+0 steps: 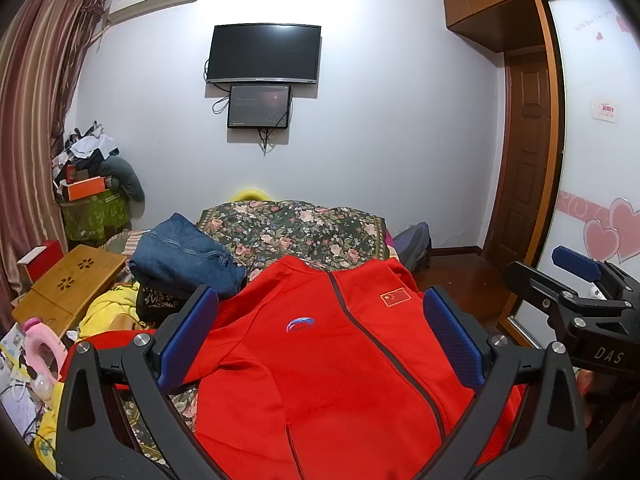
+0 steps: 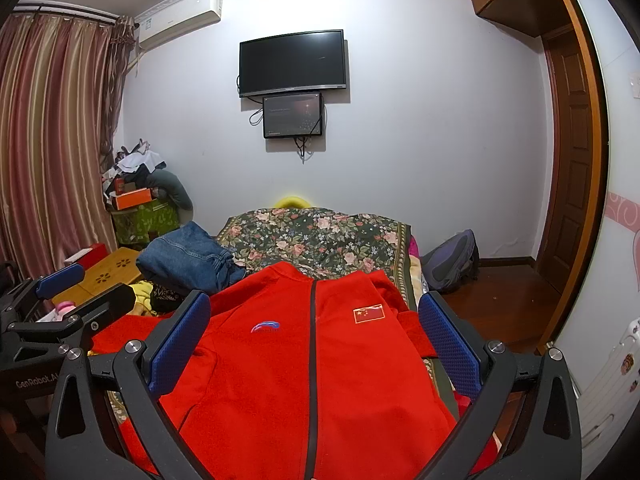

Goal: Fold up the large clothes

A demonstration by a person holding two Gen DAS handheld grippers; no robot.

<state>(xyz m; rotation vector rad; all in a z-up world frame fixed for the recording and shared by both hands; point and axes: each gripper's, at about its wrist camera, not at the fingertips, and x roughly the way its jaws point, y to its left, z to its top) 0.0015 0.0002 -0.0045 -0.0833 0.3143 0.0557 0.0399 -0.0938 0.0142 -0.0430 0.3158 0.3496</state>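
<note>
The red jacket (image 1: 320, 360) is spread front-up on the bed (image 1: 296, 228), zipper closed. It is judged soft, thick and light, so it will sag when lifted; hold is best taken at the shoulders or the hem corners. Its long axis runs away from the cameras, with the collar pointed toward the far wall. Both the left gripper (image 1: 320, 336) and the right gripper (image 2: 316, 340) are seen with fingers wide apart, holding nothing
</note>
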